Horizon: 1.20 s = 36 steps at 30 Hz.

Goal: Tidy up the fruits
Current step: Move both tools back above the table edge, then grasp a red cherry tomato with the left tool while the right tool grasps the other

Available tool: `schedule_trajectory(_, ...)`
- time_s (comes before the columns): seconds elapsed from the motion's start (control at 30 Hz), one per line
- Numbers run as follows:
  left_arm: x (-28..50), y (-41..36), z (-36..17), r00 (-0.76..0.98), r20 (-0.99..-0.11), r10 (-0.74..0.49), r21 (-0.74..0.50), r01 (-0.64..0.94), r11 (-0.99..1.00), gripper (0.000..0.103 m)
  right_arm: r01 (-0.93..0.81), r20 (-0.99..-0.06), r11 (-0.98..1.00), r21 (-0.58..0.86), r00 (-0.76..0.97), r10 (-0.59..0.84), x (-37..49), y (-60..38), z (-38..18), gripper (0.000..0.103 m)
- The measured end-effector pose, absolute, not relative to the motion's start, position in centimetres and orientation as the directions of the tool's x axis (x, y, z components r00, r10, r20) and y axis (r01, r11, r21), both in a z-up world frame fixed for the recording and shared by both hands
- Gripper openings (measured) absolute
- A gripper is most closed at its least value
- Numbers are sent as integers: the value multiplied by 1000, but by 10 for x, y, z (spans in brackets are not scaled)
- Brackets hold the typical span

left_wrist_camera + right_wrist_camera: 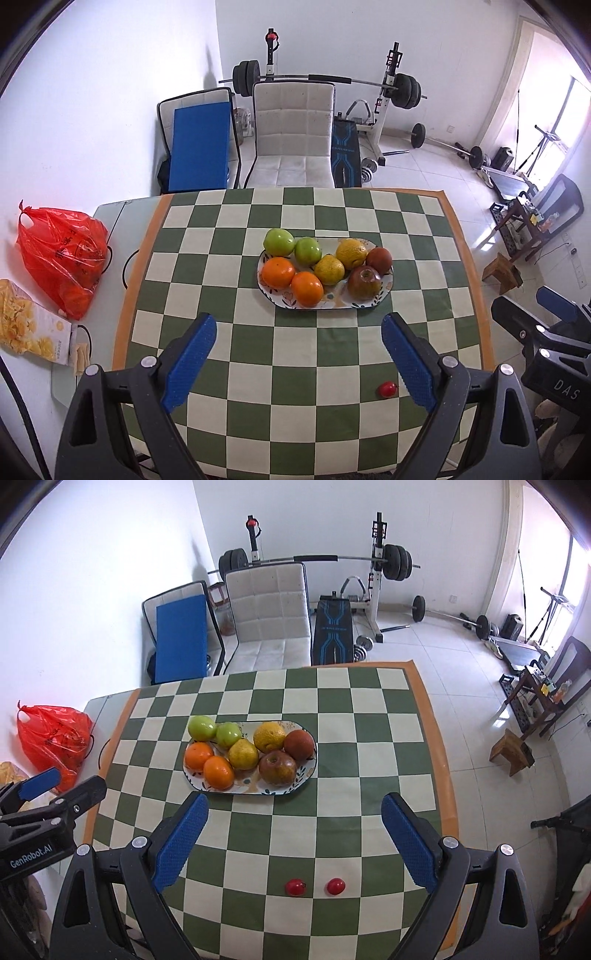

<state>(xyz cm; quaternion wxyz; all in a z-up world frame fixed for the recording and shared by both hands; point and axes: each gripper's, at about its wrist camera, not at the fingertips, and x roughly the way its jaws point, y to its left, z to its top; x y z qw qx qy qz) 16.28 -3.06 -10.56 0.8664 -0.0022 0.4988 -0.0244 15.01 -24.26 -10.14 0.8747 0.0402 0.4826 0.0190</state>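
An oval patterned plate [386, 291] [308, 775] sits mid-table holding two green apples [279, 242] [202, 727], two oranges [306, 289] [218, 772], a yellow pear [330, 269] [242, 754], a lemon-like fruit [351, 253] [269, 736] and two dark red apples [364, 282] [277, 768]. Two small red tomatoes [295, 887] [335, 886] lie on the cloth near the front edge; one shows in the left wrist view [386, 389]. My left gripper [299, 328] is open and empty, short of the plate. My right gripper [295, 808] is open and empty above the tomatoes.
The table has a green-and-white checked cloth [236, 295] [354, 775]. A red plastic bag [61, 254] [55, 734] and a snack box [26, 325] lie at the left. A white chair [291, 136] [269, 613] and weight bench stand behind the table.
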Motion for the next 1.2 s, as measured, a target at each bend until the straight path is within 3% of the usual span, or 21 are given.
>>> schedule_trajectory(0.5, 150, -32, -105, 507, -860, -49, -38, 32, 999, 92, 15, -821, 992, 127, 563, 97, 133, -244, -79, 97)
schedule_trajectory(0.6, 158, -38, -117, 487, -873, -24, -8, 35, 999, 103, 21, -833, 989, 145, 542, 111, 138, -248, -90, 97)
schedule_trajectory(0.73, 173, -49, -146, 439, -898, -2, 19, 42, 999, 103, 45, -872, 978, 204, 462, 161, 149, -267, -131, 97)
schedule_trajectory(0.93, 193, -77, -225, 235, -972, 7, 26, 80, 996, 103, 147, -953, 970, 194, 261, 151, 157, -304, -244, 97)
schedule_trajectory(0.97, 196, -83, -241, 195, -981, 12, 29, 86, 996, 103, 168, -961, 963, 210, 216, 172, 156, -311, -270, 93)
schedule_trajectory(1.0, 198, -89, -257, 156, -988, 18, 33, 95, 995, 103, 180, -967, 961, 210, 185, 177, 155, -314, -287, 83)
schedule_trajectory(1.1, 200, -106, -295, 63, -997, 40, 47, 126, 991, 103, 214, -972, 949, 231, 90, 216, 150, -322, -339, 65)
schedule_trajectory(1.2, 200, -120, -322, -16, -999, 51, 48, 155, 987, 103, 223, -973, 947, 231, 32, 230, 146, -321, -374, 56)
